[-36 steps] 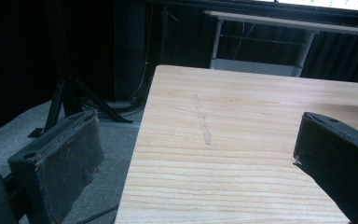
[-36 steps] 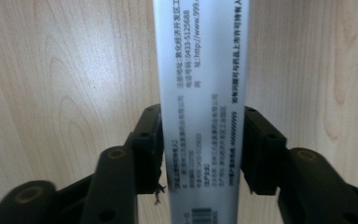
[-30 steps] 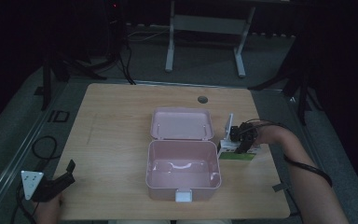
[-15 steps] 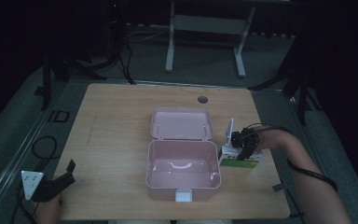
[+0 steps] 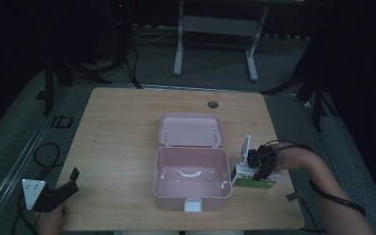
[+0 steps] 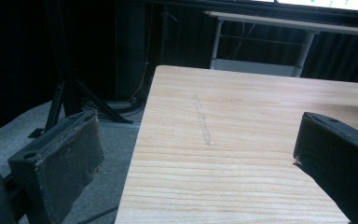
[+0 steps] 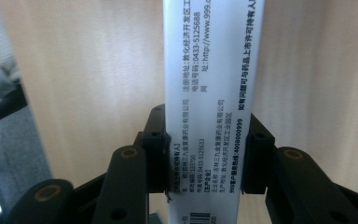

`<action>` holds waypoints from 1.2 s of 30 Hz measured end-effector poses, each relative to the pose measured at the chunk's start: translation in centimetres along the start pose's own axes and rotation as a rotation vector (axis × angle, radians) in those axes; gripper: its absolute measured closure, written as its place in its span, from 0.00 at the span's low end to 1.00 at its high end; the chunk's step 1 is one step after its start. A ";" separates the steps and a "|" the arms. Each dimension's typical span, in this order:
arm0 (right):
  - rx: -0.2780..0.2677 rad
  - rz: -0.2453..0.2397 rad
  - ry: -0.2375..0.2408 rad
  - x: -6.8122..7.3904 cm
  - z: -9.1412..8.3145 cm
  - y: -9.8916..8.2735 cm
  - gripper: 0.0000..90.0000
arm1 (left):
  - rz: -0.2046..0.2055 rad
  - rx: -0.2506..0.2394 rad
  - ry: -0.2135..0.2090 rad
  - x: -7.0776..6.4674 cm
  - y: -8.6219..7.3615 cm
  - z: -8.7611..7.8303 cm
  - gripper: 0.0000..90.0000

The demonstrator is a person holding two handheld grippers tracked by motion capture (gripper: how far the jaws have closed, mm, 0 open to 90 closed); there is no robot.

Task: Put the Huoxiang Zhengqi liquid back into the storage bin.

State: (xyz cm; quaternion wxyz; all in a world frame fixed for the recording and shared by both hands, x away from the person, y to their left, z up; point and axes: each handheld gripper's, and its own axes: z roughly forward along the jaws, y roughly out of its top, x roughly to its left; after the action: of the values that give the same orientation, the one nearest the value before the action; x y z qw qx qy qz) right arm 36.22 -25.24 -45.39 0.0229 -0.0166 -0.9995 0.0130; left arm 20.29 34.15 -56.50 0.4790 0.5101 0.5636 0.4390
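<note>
An open pink plastic box (image 5: pixel 171 198) sits mid-table, its lid (image 5: pixel 191 129) lying flat behind it and nothing visible inside. Just right of its right wall, my right gripper (image 5: pixel 259 164) is shut on a white and green medicine carton (image 5: pixel 257 183). In the right gripper view the two jaws squeeze the carton's narrow white printed side (image 7: pixel 209 93), and my right gripper (image 7: pixel 207 154) points down at the wood. I cannot tell whether the carton touches the table. My left gripper (image 5: pixel 71 181) hovers open at the table's front left corner. Nothing lies between the jaws of my left gripper (image 6: pixel 198 140).
The wooden table (image 5: pixel 122 147) has a round cable hole (image 5: pixel 212 104) near its far edge. Its left edge (image 6: pixel 142 140) drops to grey floor with cables. A white desk frame (image 5: pixel 215 24) stands beyond the table in the dark.
My right gripper has carried the carton a little toward the table's front edge, along the pink box's right side. The left gripper has stayed put.
</note>
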 end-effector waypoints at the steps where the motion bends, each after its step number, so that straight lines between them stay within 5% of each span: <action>1: 0.002 -0.002 -0.007 0.2 0.0 0.0 0.69 | 0.000 0.000 0.000 0.0 0.0 0.0 0.01; 13: 0.039 -0.010 -0.010 2.2 -1.4 -0.7 0.69 | 0.000 -0.001 0.002 -0.1 0.0 0.0 0.01; 36: 0.045 0.029 -0.036 4.1 -9.0 -0.6 0.69 | -0.002 -0.002 -0.003 0.0 0.0 0.0 0.01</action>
State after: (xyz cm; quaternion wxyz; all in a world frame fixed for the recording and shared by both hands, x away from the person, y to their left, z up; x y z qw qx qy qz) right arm 32.50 -25.45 -36.15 0.0053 -0.0302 -0.9989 0.0363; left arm 20.28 34.16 -56.51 0.4808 0.5097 0.5630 0.4382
